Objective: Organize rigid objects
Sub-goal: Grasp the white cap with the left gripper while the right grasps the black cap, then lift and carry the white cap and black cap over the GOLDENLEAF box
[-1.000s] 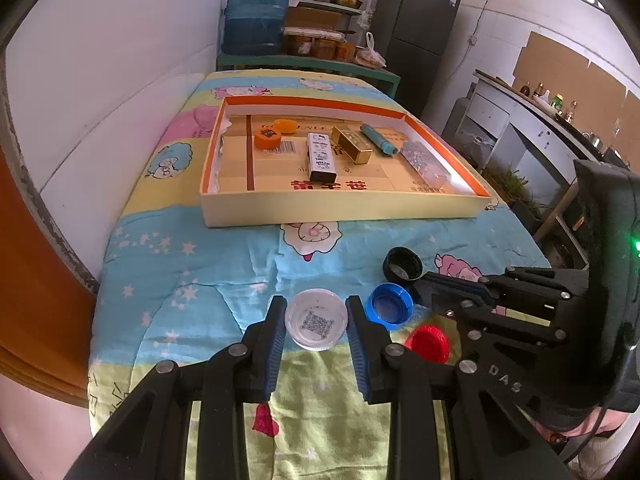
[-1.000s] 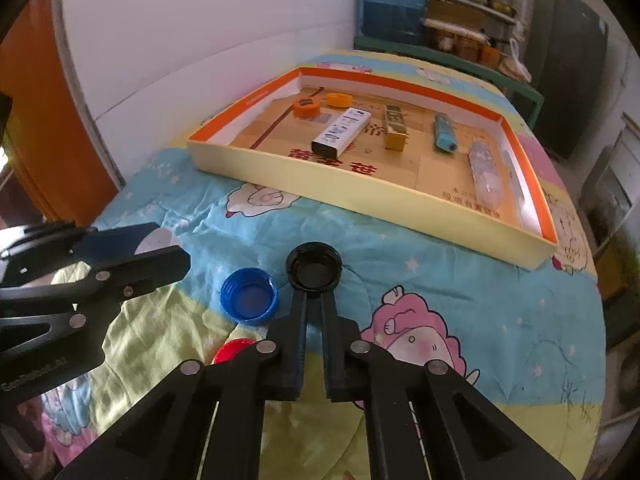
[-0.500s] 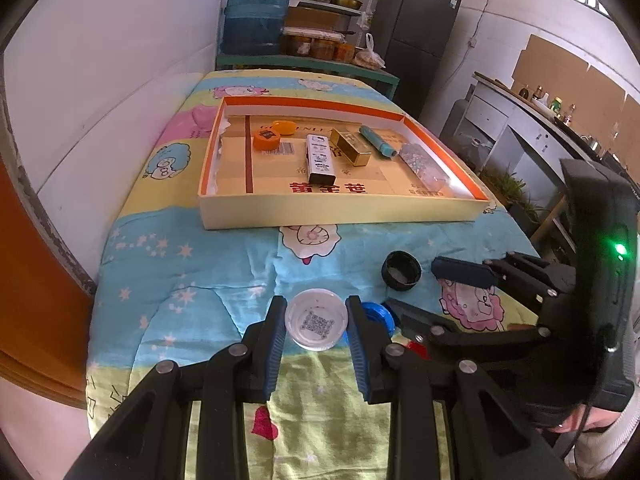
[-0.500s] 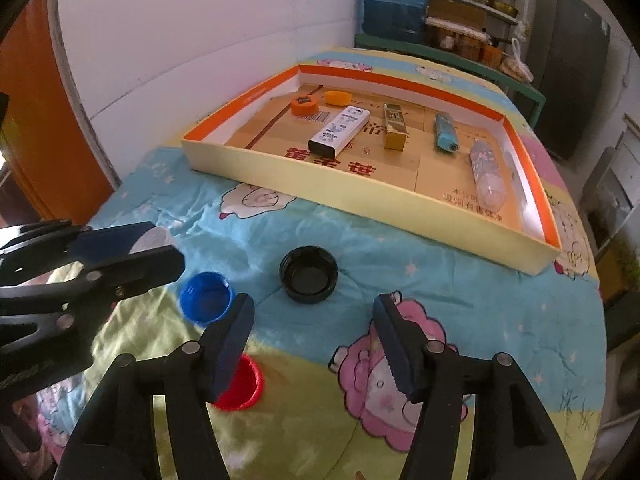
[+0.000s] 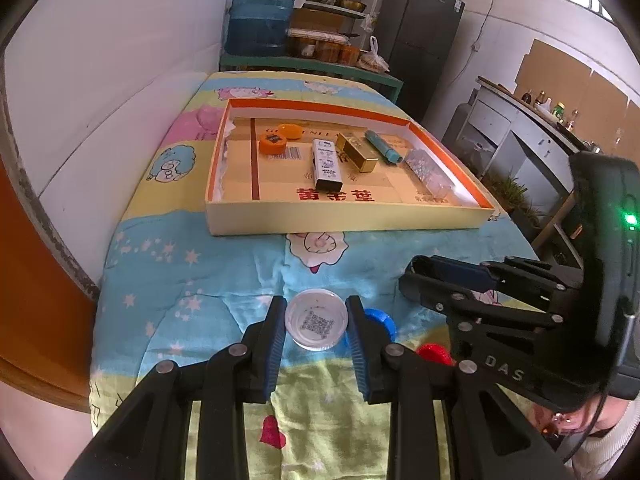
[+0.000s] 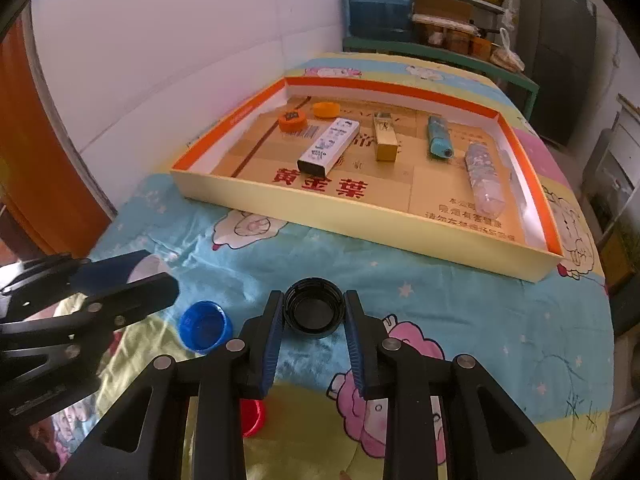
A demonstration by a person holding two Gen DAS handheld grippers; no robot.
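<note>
Both tongs are clamping bottle caps just above the cartoon-print cloth.

The left gripper [image 5: 316, 322] is pinching a white cap [image 5: 316, 319] with a QR code between its blue pads, jaws drawn in to the cap's width. The right gripper [image 6: 314, 314] is gripping a black cap [image 6: 314, 313], open side up, in the same narrow hold. A blue cap [image 6: 205, 325] is lying on the tablecloth [image 6: 460, 300] between the two tools, and a red cap [image 6: 251, 417] is sitting nearer the camera, partly hidden. Farther back, the cardboard tray [image 6: 360, 216] is holding two orange caps [image 6: 293, 123], a white box [image 6: 329, 144], a gold box [image 6: 385, 136], a teal tube [image 6: 438, 142] and a clear bottle [image 6: 483, 182].
</note>
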